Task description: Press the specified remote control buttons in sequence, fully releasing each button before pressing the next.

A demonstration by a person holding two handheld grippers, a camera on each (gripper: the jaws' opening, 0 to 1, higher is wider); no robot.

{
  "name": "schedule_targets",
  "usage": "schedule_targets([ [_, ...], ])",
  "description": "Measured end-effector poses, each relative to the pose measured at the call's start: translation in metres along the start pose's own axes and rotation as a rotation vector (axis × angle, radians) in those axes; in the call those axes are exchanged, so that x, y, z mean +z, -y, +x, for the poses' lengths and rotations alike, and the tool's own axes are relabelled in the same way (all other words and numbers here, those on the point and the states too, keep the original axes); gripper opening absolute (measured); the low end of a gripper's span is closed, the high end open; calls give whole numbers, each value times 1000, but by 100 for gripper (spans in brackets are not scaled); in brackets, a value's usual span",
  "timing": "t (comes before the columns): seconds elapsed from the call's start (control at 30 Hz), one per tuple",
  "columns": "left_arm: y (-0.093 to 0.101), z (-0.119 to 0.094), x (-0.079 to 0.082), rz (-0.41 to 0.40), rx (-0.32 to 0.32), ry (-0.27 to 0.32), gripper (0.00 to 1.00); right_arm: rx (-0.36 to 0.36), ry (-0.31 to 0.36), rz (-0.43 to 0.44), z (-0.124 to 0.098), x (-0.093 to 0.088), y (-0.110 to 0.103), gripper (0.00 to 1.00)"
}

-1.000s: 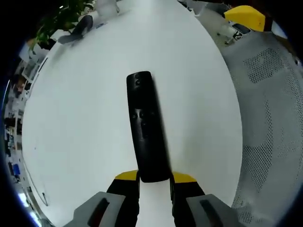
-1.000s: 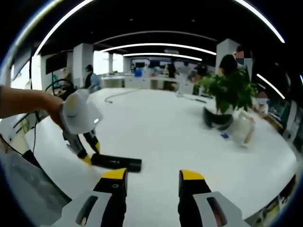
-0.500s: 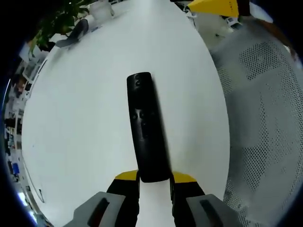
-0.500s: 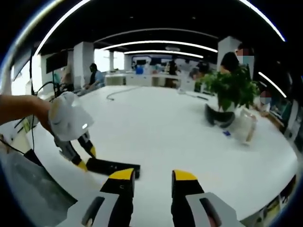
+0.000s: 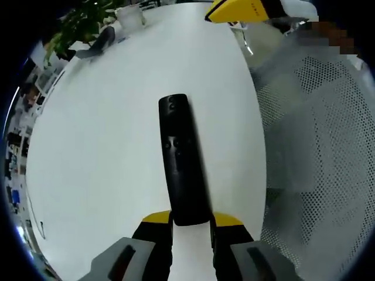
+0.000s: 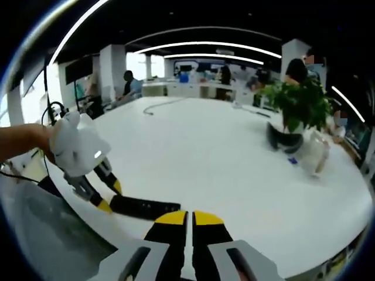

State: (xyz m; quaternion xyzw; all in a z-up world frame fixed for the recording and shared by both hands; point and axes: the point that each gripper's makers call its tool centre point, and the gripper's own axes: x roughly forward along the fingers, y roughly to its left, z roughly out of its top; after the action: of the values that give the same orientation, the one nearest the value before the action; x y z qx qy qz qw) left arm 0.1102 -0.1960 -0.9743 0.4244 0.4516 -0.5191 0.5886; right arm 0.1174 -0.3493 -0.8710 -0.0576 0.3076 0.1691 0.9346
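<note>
White table (image 5: 88, 146) | one black remote (image 5: 180, 158) clamped in left tool (image 5: 191, 221) | right tool (image 6: 187, 219) jaws together

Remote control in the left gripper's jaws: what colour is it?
Black all over, buttons included. The remote control shows best in the left gripper view, held by the left gripper.

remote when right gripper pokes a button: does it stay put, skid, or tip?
Probably stays put: the left gripper clamps one end of the black remote, which lies flat on the white table. Tipping looks unlikely, since it is long, flat and low. The table looks smooth, so if it were released the free end might skid. It looks rigid, not floppy.
</note>
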Motion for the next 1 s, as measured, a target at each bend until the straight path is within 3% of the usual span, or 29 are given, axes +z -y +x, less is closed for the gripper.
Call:
schedule_targets([
  [0.23,11,0,2,-16,4,26,23,47,6,19,3,11,-3,0],
  [0.37,15,0,2,-18,6,37,23,85,4,88,16,20,-5,0],
  [0.43,17,-1,3,-40,9,58,23,117,-24,175,23,19,-7,0],
  [0.57,26,-2,5,-71,15,111,24,125,-107,223,36,3,-5,0],
  [0.87,36,-3,9,-99,19,201,24,183,-192,324,41,-18,-11,0],
  [0.93,38,-3,10,-116,21,231,24,219,-255,378,41,-27,-18,0],
  [1.0,41,-3,12,-127,23,269,24,227,-315,376,42,-38,-23,0],
])
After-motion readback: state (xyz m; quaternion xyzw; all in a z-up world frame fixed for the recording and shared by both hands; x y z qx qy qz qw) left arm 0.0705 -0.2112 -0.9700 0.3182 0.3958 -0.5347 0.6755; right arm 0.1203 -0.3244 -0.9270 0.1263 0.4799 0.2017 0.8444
